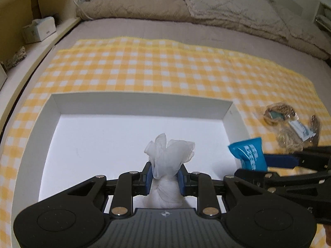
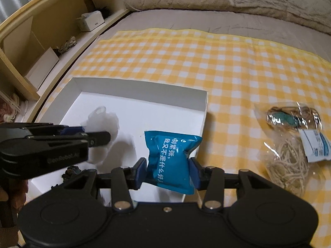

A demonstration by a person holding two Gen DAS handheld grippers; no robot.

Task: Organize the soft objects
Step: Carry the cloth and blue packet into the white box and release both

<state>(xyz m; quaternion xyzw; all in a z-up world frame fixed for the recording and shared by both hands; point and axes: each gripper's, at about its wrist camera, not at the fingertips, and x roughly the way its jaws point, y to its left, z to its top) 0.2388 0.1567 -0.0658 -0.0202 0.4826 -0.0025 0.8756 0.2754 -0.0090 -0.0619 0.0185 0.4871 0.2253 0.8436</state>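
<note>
My left gripper [image 1: 164, 176] is shut on a white mesh bath pouf [image 1: 169, 159] and holds it over the white shallow box [image 1: 142, 108]. The pouf shows blurred in the right wrist view [image 2: 101, 132], with the left gripper [image 2: 91, 135] across it. My right gripper [image 2: 168, 172] is shut on a blue soft packet with white print [image 2: 170, 159], held above the box's right edge [image 2: 203, 111]. That packet and the right gripper's fingers [image 1: 277, 161] show at the right of the left wrist view, packet [image 1: 248, 154] over the box corner.
A yellow checked cloth [image 2: 206, 62] covers the bed. A clear bag of rope and cord [image 2: 289, 144] lies right of the box. A dark tangled object [image 2: 71, 172] sits at the box's near left. Beige bedding [image 1: 206, 6] lies behind; a wooden shelf [image 2: 41, 41] stands left.
</note>
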